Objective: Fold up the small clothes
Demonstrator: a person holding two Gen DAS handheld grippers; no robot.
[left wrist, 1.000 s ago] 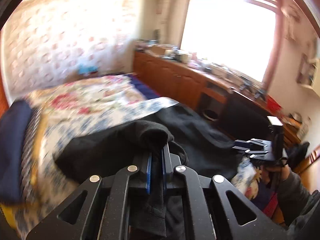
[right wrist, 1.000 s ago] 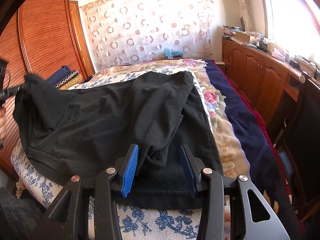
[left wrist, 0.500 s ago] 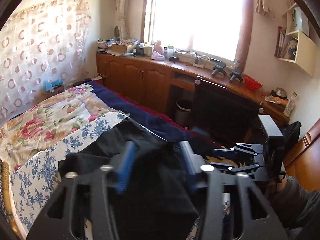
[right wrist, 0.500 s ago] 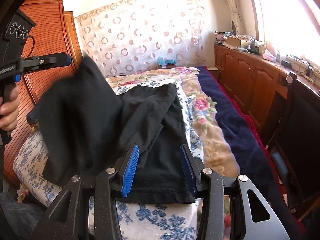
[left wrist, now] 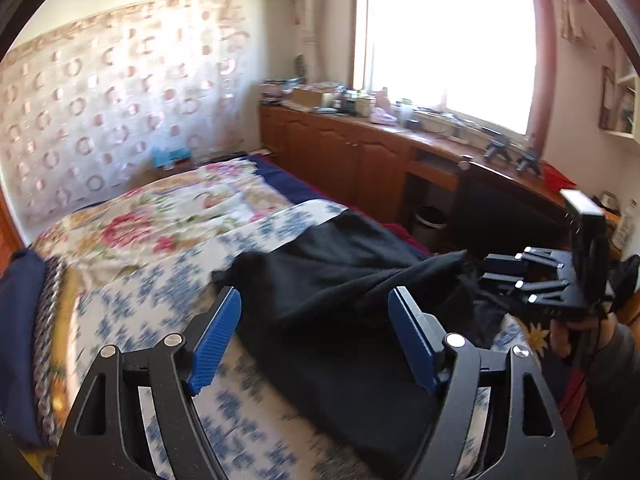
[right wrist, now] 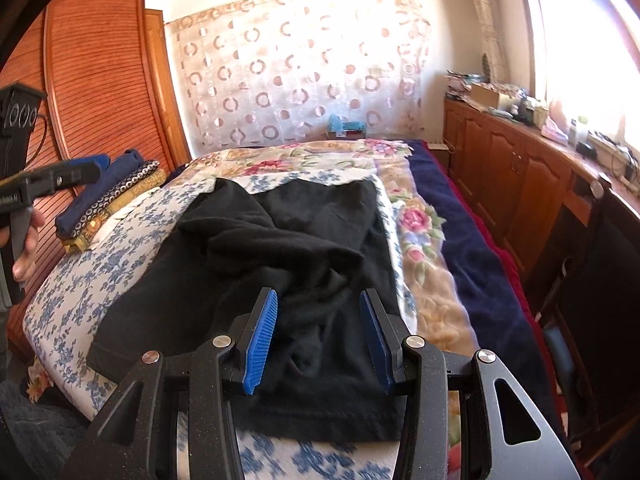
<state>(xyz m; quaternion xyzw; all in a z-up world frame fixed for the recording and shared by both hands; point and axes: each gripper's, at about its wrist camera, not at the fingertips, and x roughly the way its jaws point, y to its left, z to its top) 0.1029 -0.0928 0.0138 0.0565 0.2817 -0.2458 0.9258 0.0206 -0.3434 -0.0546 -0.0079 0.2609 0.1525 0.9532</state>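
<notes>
Room: bedroom with a circle-patterned curtain [right wrist: 304,76] on the far wall, a bed [right wrist: 472,264] in the middle and wooden cabinets [right wrist: 512,176] under a bright window on the right.
Far left: wooden wardrobe [right wrist: 100,80], and folded cloths [right wrist: 108,196] stacked on the bed edge beside it.
Left gripper [left wrist: 314,334]: I hold it above the blue-flowered sheet [left wrist: 160,292]; its jaws are opening and grasp nothing, the blue pads [left wrist: 216,334] stand apart from the cloth.
Black garment [right wrist: 280,248]: it lies crumpled on the flowered sheet, one layer thrown over the other, near the foot of the bed.
Right gripper [right wrist: 318,338]: half open over the near hem of the garment; it seems not to pinch the cloth, but I cannot tell for sure.
</notes>
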